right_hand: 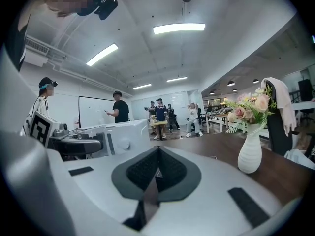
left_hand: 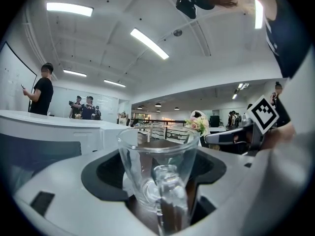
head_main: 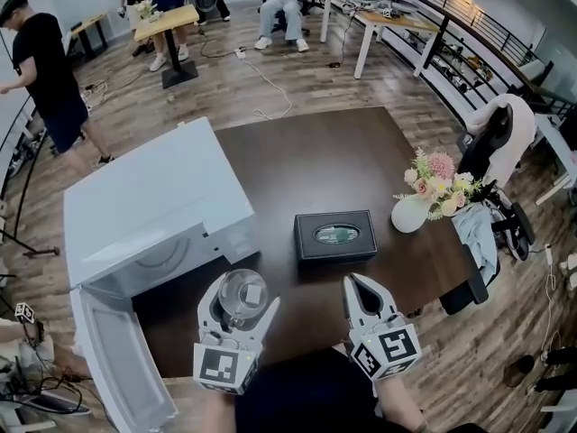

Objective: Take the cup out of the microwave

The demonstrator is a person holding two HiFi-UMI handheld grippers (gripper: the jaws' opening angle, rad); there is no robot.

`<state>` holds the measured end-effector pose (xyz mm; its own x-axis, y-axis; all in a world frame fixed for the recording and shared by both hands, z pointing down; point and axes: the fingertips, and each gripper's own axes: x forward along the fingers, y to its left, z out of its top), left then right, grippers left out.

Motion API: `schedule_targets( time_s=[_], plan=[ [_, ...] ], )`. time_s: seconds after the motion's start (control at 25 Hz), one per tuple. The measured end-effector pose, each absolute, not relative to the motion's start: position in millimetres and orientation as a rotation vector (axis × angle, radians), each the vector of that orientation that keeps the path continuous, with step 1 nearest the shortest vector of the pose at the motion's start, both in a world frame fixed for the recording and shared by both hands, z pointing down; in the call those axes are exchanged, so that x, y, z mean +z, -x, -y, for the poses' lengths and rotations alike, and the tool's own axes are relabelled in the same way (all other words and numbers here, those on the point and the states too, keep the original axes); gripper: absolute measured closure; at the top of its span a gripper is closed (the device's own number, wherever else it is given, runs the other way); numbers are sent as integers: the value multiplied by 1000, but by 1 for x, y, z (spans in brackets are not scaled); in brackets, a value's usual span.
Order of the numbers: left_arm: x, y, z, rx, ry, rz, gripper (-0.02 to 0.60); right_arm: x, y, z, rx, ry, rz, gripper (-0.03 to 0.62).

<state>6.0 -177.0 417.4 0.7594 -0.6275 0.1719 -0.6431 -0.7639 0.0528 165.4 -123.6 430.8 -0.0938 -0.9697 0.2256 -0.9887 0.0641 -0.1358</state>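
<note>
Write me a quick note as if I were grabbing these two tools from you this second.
Left gripper: shut on the clear glass cup, held upright.
Right gripper: shut, empty, over the table.
Microwave: door open; the cup looks outside it, in front of the opening.
Done: cup taken out.
Left: probably set the cup on the table, perhaps shut the door.

the microwave's [head_main: 153, 215] inside shows from above only as a dark slot, nothing in it to make out. the cup's [left_hand: 157, 166] foot is lost low between the left gripper's [head_main: 243, 296] jaws. print on the black box [head_main: 335, 234] is too small to read. the person's forearms run off the bottom edge.
</note>
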Motion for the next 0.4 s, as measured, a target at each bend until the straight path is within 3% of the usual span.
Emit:
schedule_targets(
  time_s=[0.4],
  plan=[
    [419,0,184,228,-2824,1062,202,434,-159,130,413,-2032,2238,602]
  ],
)
